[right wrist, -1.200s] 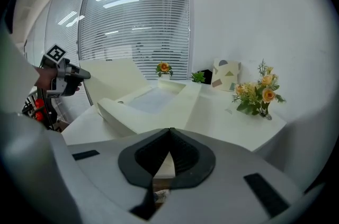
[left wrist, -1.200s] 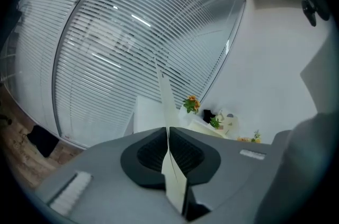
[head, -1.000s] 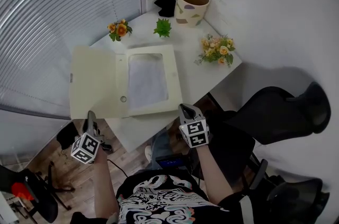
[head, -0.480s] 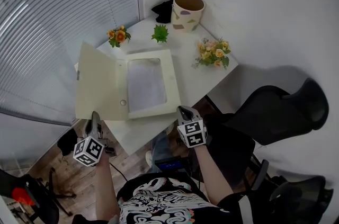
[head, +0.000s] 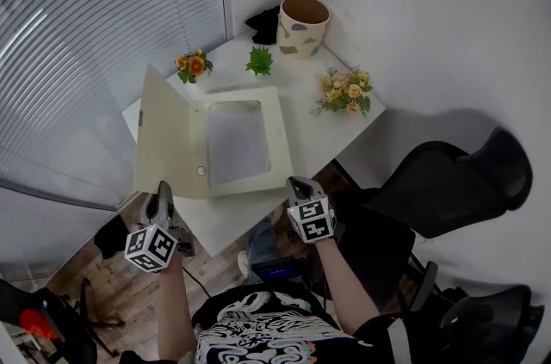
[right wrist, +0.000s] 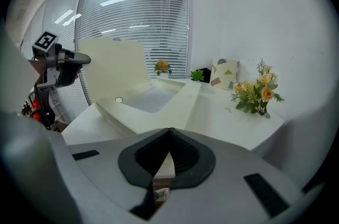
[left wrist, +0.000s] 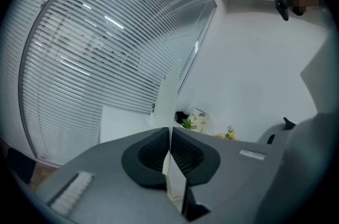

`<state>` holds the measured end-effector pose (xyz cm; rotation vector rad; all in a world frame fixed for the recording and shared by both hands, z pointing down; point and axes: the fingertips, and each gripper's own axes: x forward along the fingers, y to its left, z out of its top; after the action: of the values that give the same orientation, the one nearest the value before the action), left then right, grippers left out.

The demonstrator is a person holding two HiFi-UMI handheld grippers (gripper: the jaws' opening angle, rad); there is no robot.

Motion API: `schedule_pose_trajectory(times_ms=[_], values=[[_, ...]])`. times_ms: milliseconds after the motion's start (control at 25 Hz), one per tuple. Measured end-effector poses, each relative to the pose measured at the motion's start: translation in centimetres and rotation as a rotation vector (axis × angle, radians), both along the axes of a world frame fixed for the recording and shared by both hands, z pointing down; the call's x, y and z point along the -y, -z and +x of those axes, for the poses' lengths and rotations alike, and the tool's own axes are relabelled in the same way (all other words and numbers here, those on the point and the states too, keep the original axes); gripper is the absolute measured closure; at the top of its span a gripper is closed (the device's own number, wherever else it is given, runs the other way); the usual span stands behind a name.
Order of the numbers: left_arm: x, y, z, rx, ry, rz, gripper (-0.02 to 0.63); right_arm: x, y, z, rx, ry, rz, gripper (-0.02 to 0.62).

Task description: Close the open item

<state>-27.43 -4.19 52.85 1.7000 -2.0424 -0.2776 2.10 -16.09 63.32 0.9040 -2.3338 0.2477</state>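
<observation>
Roughly half done: the left claw pinches the folder's cover, upright just ahead of it and not yet folded down, while the right claw is pressed together, empty.

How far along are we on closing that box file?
Done: the left tongs are clamped on the edge of the cover, which stands raised off the table, roughly upright. In hand: the cover, gripped for the swing. Left: lay it flat over the tray and its paper, then release. The right tongs are shut and empty by the table's near edge.
</observation>
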Motion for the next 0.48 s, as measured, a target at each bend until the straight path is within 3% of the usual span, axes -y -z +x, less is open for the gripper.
schedule_pose_trajectory(times_ms=[480], values=[[2.1, 1.3, 2.8, 0.035, -0.112, 0.03, 0.595, -0.1, -0.1, -0.4, 0.009, -0.003, -0.004, 0.594]])
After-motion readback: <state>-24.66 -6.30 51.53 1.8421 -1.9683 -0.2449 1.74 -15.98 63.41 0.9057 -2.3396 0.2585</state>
